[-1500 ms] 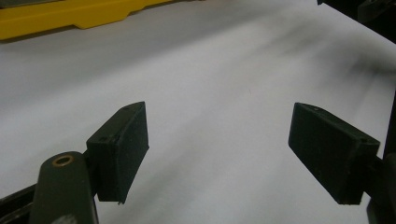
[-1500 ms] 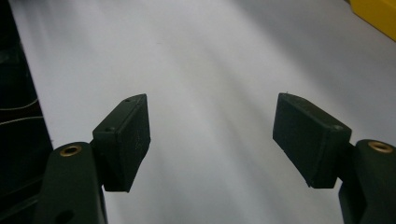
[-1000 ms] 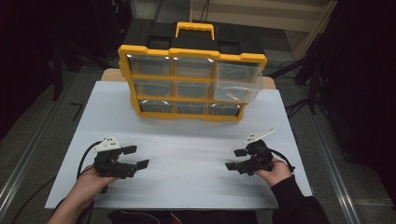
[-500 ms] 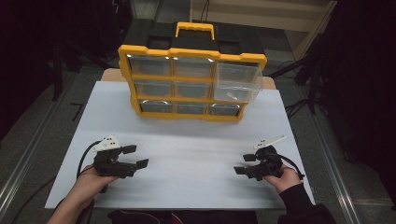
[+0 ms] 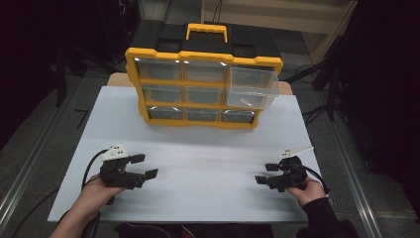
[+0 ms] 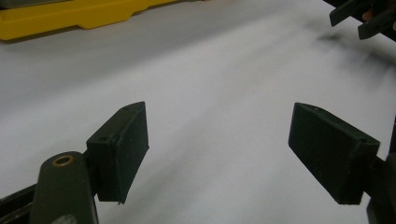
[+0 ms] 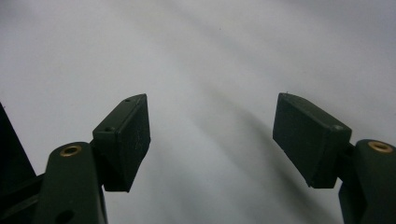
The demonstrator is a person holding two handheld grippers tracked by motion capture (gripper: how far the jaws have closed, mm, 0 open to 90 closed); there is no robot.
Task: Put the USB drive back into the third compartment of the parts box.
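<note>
1. Jaws on both sides stand spread wide, nothing between them: left gripper (image 5: 144, 166), right gripper (image 5: 262, 173).
2. Yellow drawer organizer (image 5: 203, 89) stands at the far edge of the white board (image 5: 208, 163), well apart from both.
3. Its pulled-out clear drawer (image 5: 250, 88) lies forward on my right; right gripper is nearer, I judge.

Yellow plastic drawer organizer (image 5: 203, 89) with black top and yellow handle (image 5: 207, 30); its small drawers (image 5: 205, 72) are clear, see-through plastic. White flat board (image 5: 208, 163) covers a light-brown wooden table (image 5: 120, 79). Left black two-jaw gripper (image 5: 144, 166) has a white top plate, black cable. Right black two-jaw gripper (image 5: 263, 173), same colours. Jaw pads (image 6: 122, 149) matte black, brass-coloured rivets at the arms. Dark sleeve (image 5: 324, 220) on right forearm.
</note>
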